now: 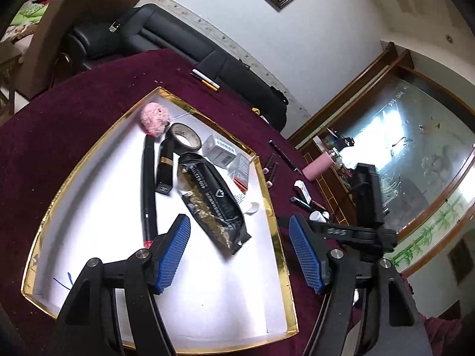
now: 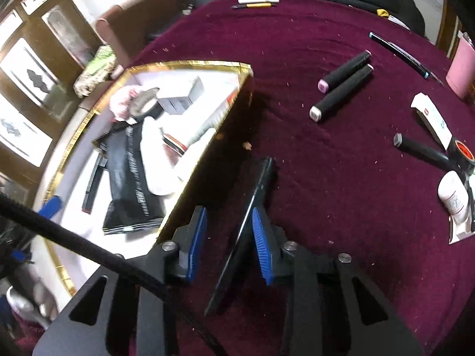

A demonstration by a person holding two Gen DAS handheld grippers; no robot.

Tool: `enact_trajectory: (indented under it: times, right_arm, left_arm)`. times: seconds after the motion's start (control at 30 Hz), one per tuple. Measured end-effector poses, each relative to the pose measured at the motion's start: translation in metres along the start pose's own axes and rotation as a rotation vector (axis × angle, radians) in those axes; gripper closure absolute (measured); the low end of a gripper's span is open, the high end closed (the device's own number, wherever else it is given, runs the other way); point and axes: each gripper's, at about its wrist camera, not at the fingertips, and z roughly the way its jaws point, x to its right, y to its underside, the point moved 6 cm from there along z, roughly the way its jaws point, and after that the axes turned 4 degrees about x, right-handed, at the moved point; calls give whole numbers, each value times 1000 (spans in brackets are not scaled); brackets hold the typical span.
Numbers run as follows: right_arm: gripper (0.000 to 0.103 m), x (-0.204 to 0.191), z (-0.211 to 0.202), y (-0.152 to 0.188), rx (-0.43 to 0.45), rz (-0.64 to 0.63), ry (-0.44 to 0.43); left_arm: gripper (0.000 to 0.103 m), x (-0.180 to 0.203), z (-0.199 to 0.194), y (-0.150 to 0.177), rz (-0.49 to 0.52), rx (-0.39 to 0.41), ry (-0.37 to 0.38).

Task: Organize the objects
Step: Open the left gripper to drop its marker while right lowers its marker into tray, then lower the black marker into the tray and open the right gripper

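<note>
A gold-rimmed white tray (image 1: 274,207) is set on a maroon velvet tablecloth (image 2: 326,178), a black foil packet (image 1: 212,201) inside. At five o'clock, a thin black slab (image 2: 252,216) is leaned against one pad of the partly spread right gripper (image 2: 228,246); the left gripper (image 1: 237,255) is held spread, empty.

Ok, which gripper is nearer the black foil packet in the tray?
Left. The left gripper hovers over the tray, just above the black foil packet; the right gripper is outside the tray, over the maroon cloth.

Table cloth (image 2: 326,178): matt maroon velvet. Box (image 1: 279,237): shiny gold-foil rim, white paper inside. Pouch (image 1: 213,204): glossy black plastic.
</note>
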Motion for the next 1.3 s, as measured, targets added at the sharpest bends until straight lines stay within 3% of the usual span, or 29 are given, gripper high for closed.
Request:
enact_trajectory:
  times: [0.07,0.13,0.2,0.33,0.53,0.7,0.83,1.07,1.3]
  right_arm:
    - [72,-3,15,5,-5,-61,78]
    - [83,-7,12,5,23,-85,87]
    - [90,-3,8,5,7,-42,24]
    - [90,17,-7,7,0,85,-107]
    - [90,38,-41,5,61,242,-298]
    - [90,20,-80,-17,132,218,-416]
    - [90,-20,-77,-41,97,183,-512]
    - [90,-90,-19,-70,-4,86,-471]
    - [84,-109,22,-80,-50,64,-369]
  left_arm:
    - [40,3,2,2,3,-4,20]
    - [40,6,3,4,8,-9,29]
    - [40,7,0,6,10,-11,38]
    - [40,1,-7,5,-2,-4,33]
    - [40,-8,-11,7,-26,3,21]
    - [40,-5,-12,8,-18,6,14]
    - [39,-5,-13,9,-16,4,11]
    - [40,-5,-20,7,-8,14,4]
    - [39,-22,-42,-1,-16,66,-30]
